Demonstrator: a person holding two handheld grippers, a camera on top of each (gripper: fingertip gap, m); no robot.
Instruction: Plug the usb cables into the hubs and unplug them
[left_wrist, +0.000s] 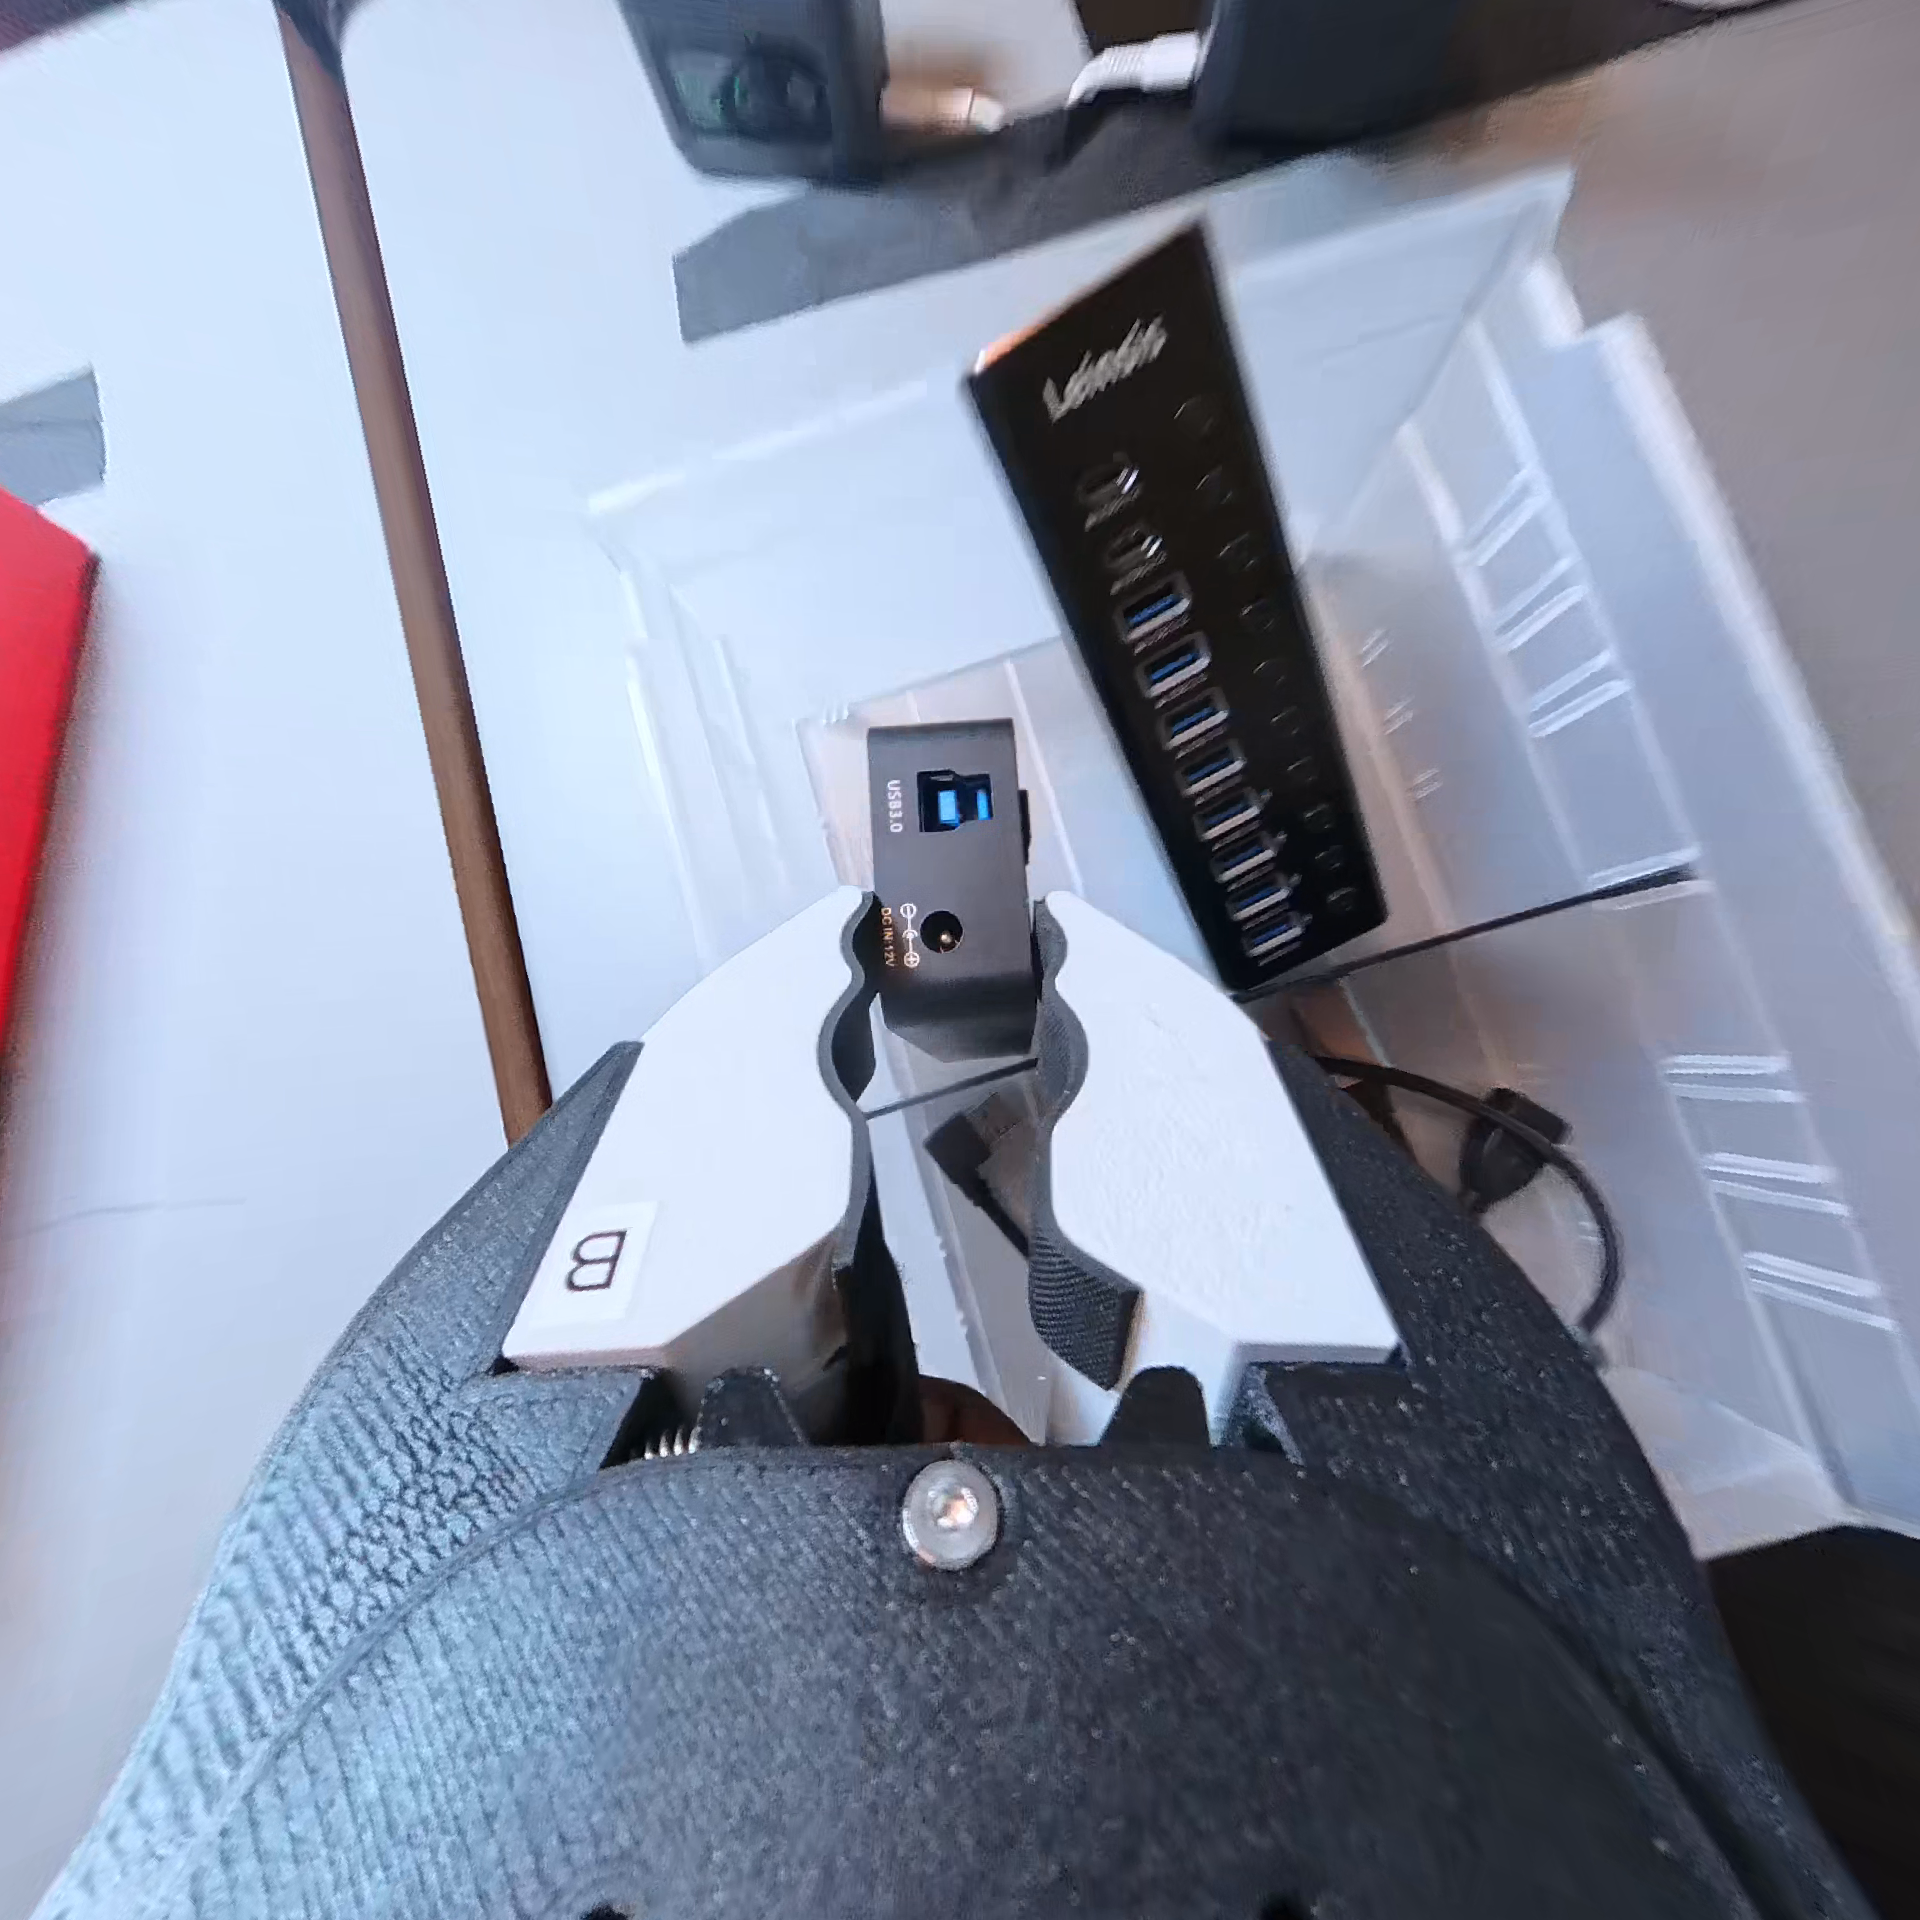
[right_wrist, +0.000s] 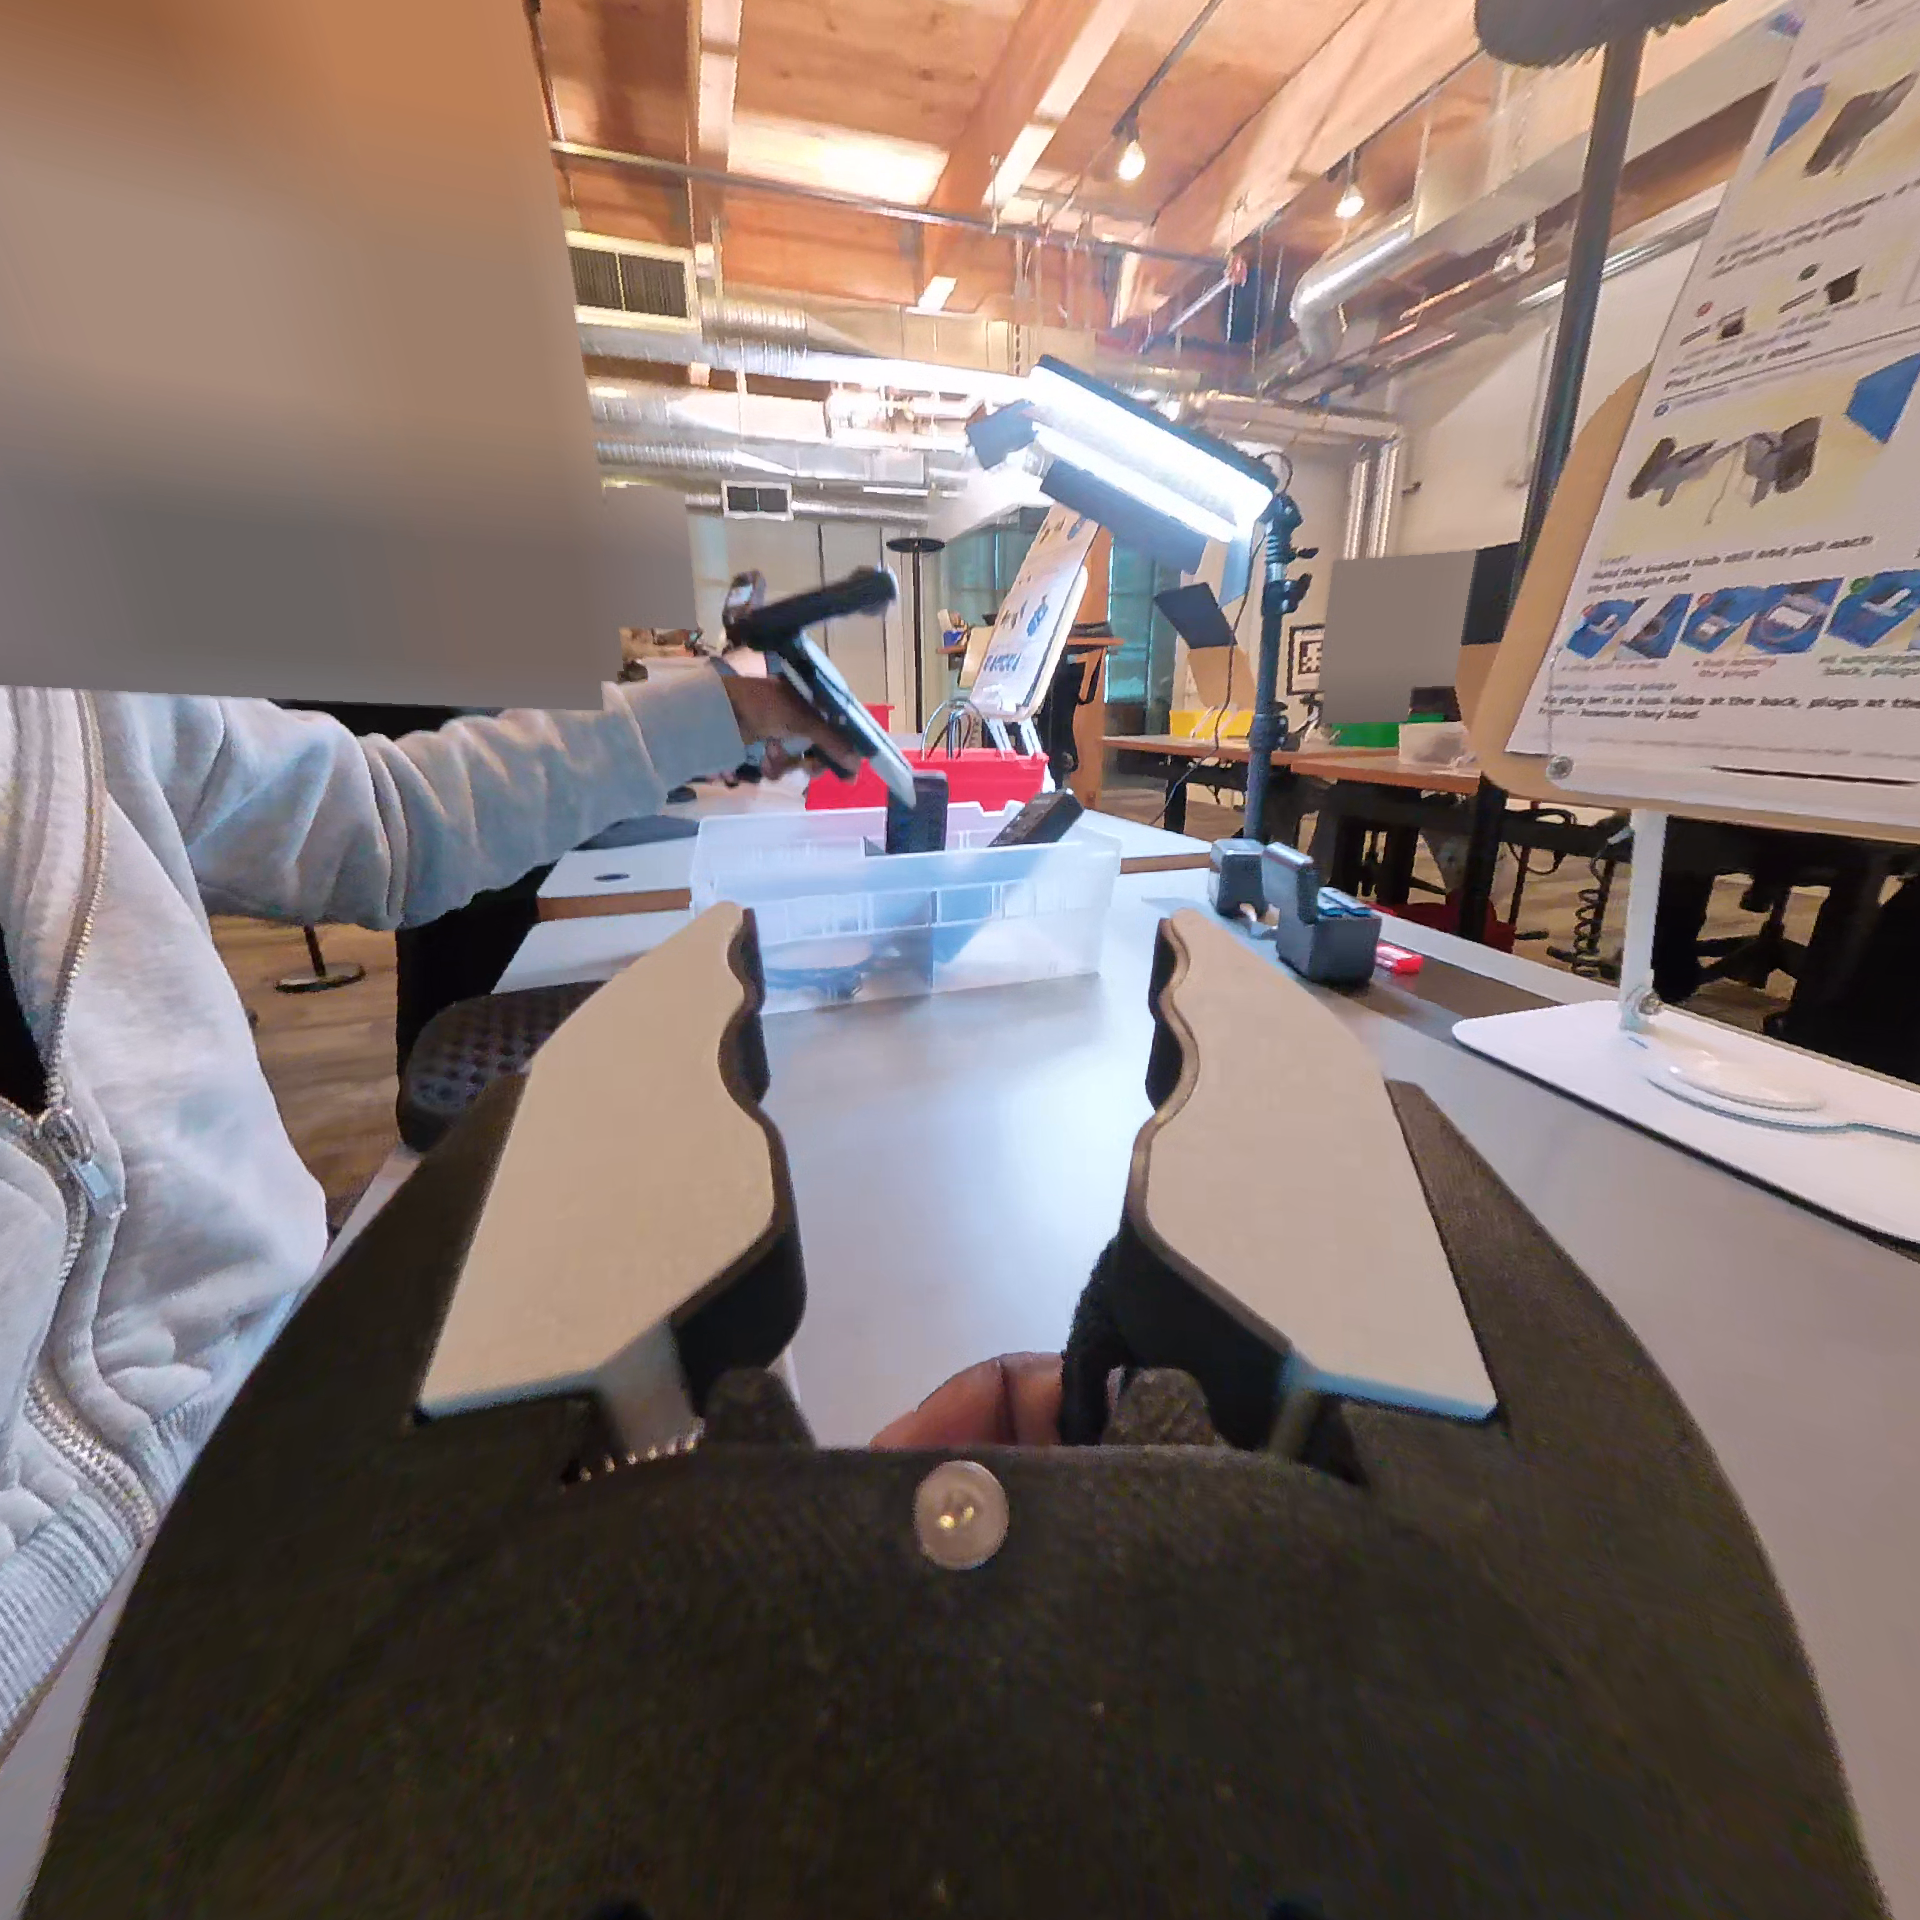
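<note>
Risk: left tongs (left_wrist: 951, 940) pinch only the black hub's (left_wrist: 943, 831) end, so it could twist loose above the clear bin (left_wrist: 1558, 727); right tongs (right_wrist: 956, 935) gape empty.

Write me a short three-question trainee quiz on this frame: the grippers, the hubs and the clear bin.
1. True or false: the right gripper is shut on a cable.
2. Which does the left gripper grip? A) the long hub leaning in the clear bin; B) the short black hub, held by its end; C) a loose black cable.
3. Fill in: the loose black cable lies on the bin's ____.

Key:
1. False: its jaws stand wide apart over the grey table, holding nothing.
2. B.
3. Floor, with neither end seen plugged into a hub.
</note>
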